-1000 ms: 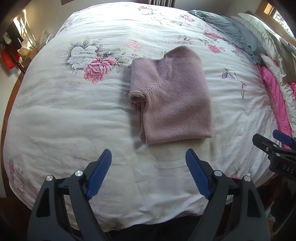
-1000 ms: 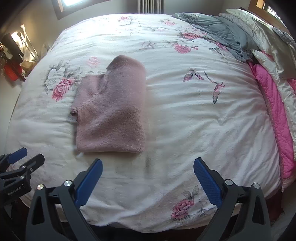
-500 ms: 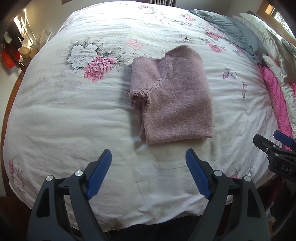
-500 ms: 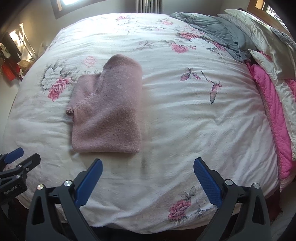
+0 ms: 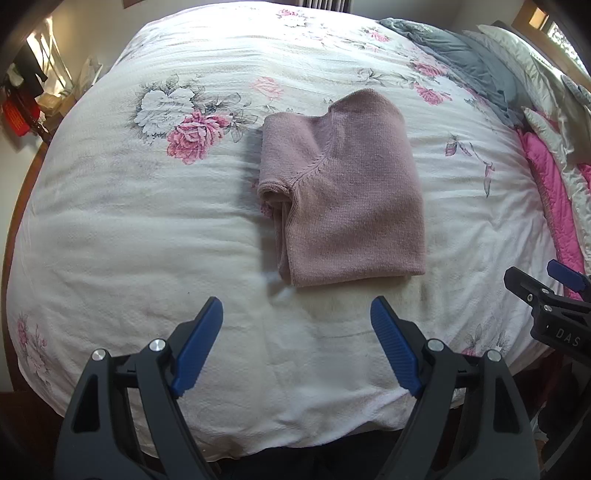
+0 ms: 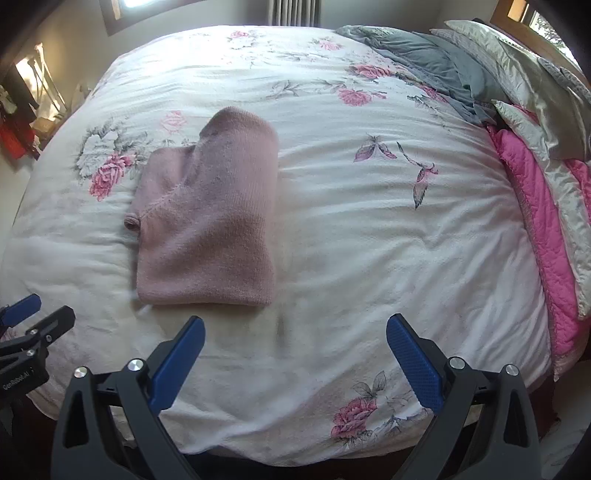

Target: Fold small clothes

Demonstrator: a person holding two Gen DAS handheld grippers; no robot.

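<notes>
A small pink knitted sweater [image 5: 347,192] lies folded flat on the white floral bedspread [image 5: 147,229], one sleeve cuff sticking out at its left side. In the right wrist view the same sweater [image 6: 210,221] sits left of centre. My left gripper [image 5: 297,314] stands open just short of the sweater's near hem, nothing between its blue pads. My right gripper [image 6: 295,334] is open too, over bare bedspread [image 6: 369,240] to the right of the hem. Each gripper shows at the other view's edge: the right gripper [image 5: 546,291] and the left gripper [image 6: 33,317].
Grey bedding [image 6: 424,70] and pale pillows [image 6: 517,74] are piled at the far right, above a bright pink quilt [image 6: 535,206]. A cluttered corner with red items [image 5: 18,114] lies off the bed's left side. A radiator [image 6: 293,11] stands behind the bed.
The right wrist view has slid a little to the right, so the sweater sits further left in it. The left gripper has hardly moved. Both stay open.
</notes>
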